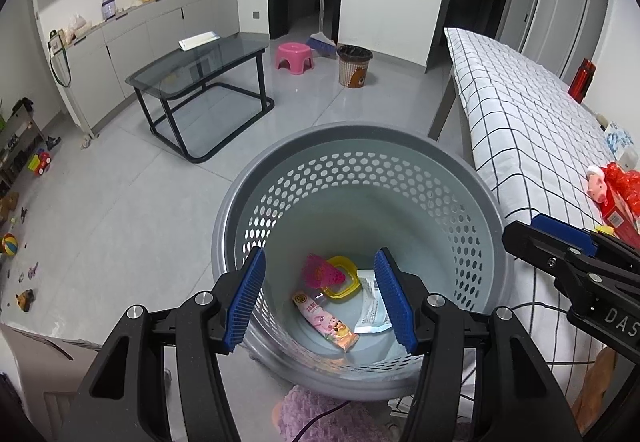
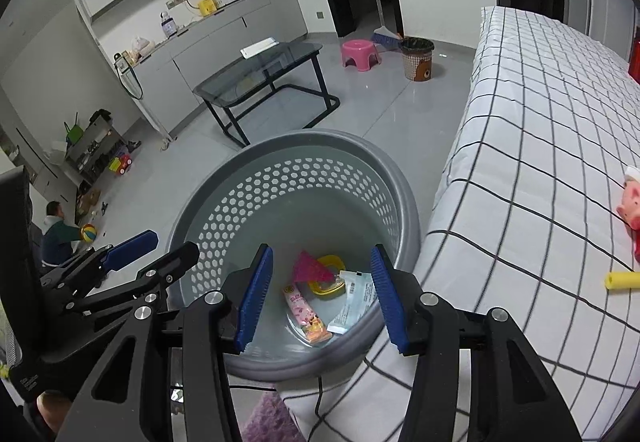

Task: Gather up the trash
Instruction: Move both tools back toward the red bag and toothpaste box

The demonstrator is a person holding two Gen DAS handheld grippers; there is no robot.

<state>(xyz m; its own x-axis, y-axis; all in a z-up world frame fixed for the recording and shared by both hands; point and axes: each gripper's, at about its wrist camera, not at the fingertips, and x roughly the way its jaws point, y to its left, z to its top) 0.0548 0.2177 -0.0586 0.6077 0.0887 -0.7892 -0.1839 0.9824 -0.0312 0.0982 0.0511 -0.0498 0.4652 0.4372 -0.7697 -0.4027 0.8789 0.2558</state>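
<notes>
Both wrist cameras look steeply down along their own fingers from just above the grey perforated bin (image 1: 472, 202), close to its rim. The left view sits left of the right one; each catches the other gripper at its edge. Both share the bin, the checked bed (image 2: 540, 130) and the glass table (image 1: 208, 66).

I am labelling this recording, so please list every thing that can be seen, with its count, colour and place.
basket: one, grey, perforated, on floor beside bed
snack wrapper: one, pink, in basket
white packet: one, in basket
yellow lid: one, in basket
pink mesh piece: one, in basket
bed: one, white checked cover, right
yellow tube: one, on bed
pig toy: one, pink, on bed
glass table: one, black frame, mid-room
stool: one, pink, far floor
woven bin: one, brown, beside stool
left gripper: blue pads, open over basket
right gripper: blue pads, open over basket
</notes>
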